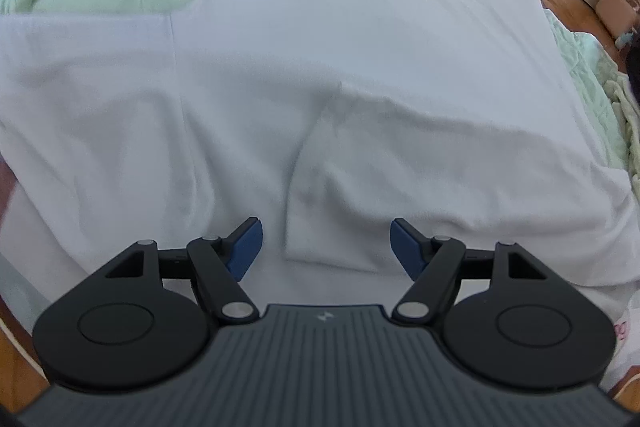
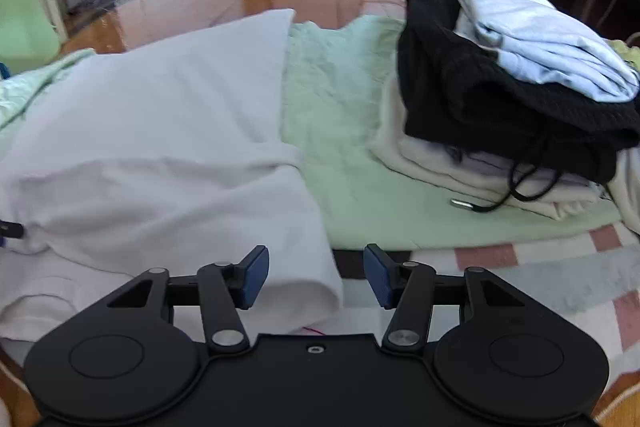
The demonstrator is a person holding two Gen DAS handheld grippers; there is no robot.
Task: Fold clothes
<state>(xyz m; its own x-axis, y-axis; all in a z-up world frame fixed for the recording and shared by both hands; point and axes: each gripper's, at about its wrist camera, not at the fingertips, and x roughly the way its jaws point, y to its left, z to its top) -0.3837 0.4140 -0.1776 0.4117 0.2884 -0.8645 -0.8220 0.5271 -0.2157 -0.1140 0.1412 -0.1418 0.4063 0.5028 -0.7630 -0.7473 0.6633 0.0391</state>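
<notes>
Meanwhile, a white garment (image 1: 320,99) lies spread over a green blanket (image 2: 344,131) on the bed, one flap already turned in across its near side, while both the left gripper (image 1: 326,247) and right gripper (image 2: 316,277) hover just above it with fingers spread and nothing between them. Folding appears midway — any further fold calls for pinching a free edge — beside a stack of clothes (image 2: 500,95) well to the right.

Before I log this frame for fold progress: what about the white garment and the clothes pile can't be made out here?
- White garment: left wrist view, near hem hidden behind the left gripper; motion blur hides seams.
- Right wrist view: its left part is cut off by the edge.
- Clothes pile: right side cut off; lower layers covered by the black garment.
</notes>
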